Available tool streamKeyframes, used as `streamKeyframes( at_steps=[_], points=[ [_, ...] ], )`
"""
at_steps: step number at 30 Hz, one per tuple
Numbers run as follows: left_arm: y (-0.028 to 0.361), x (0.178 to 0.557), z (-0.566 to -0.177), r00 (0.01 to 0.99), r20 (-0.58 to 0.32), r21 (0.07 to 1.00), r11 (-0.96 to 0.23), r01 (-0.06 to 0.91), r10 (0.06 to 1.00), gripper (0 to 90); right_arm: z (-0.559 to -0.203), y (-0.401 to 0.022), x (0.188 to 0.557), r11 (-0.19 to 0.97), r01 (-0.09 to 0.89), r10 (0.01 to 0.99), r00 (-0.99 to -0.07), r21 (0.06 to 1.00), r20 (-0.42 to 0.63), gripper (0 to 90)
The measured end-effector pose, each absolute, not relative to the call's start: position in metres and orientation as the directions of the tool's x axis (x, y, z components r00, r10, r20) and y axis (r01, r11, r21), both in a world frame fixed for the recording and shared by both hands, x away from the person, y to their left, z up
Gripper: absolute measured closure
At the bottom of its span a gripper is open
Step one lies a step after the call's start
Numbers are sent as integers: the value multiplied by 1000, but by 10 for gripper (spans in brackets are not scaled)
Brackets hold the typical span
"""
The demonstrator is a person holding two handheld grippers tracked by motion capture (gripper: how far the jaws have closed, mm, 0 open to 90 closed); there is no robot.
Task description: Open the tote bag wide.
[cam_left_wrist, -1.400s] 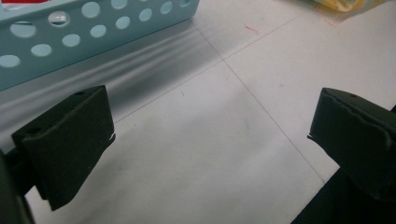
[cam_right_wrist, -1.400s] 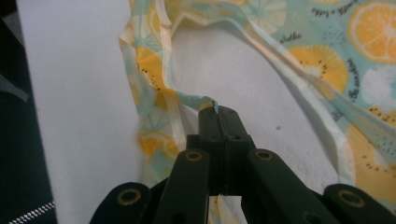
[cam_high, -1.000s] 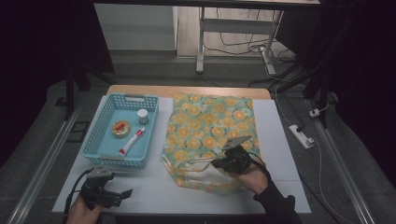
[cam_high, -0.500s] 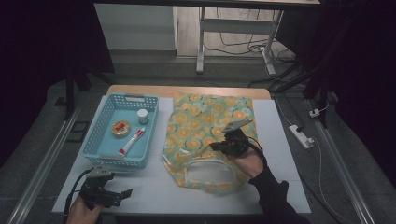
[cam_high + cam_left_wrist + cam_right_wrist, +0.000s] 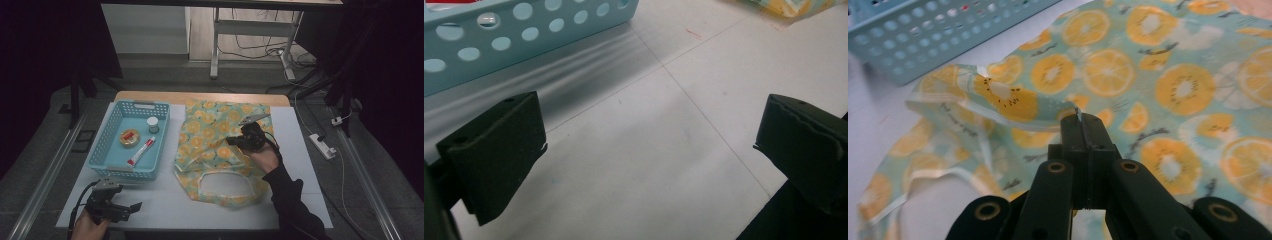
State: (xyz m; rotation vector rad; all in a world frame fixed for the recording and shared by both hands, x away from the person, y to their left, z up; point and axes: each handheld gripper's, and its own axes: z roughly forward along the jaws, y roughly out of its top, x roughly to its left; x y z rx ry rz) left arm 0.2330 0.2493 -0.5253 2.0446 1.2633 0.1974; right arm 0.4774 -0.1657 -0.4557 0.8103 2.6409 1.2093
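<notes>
The right gripper (image 5: 1083, 120), clamped on a fold of orange-print cloth (image 5: 220, 125), lifts its edge over the bench (image 5: 300, 150); folding likely follows. The left gripper (image 5: 649, 145) rests, jaws apart.

quick count: one light blue basket (image 5: 112, 150) with three things in it, one round tin (image 5: 129, 137), one red-and-white tube (image 5: 141, 151) and one small white-capped jar (image 5: 153, 124). one orange-slice print cloth (image 5: 212, 130) on the counter (image 5: 165, 200). two hand-held grippers, the left hand-held gripper (image 5: 131, 207) and right hand-held gripper (image 5: 231, 141).
</notes>
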Motion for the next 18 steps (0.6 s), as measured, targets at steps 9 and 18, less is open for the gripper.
streamKeyframes(
  at_steps=[9, 18],
  points=[
    [249, 233, -525, 506, -229, 639, -264, 722, 832, 0, -458, -161, 502, 535, 409, 544, -836, 739, 70, 899],
    [250, 233, -526, 505, -230, 639, -263, 723, 832, 0, -464, -154, 523, 543, 399, 557, -830, 739, 39, 899]
  ],
)
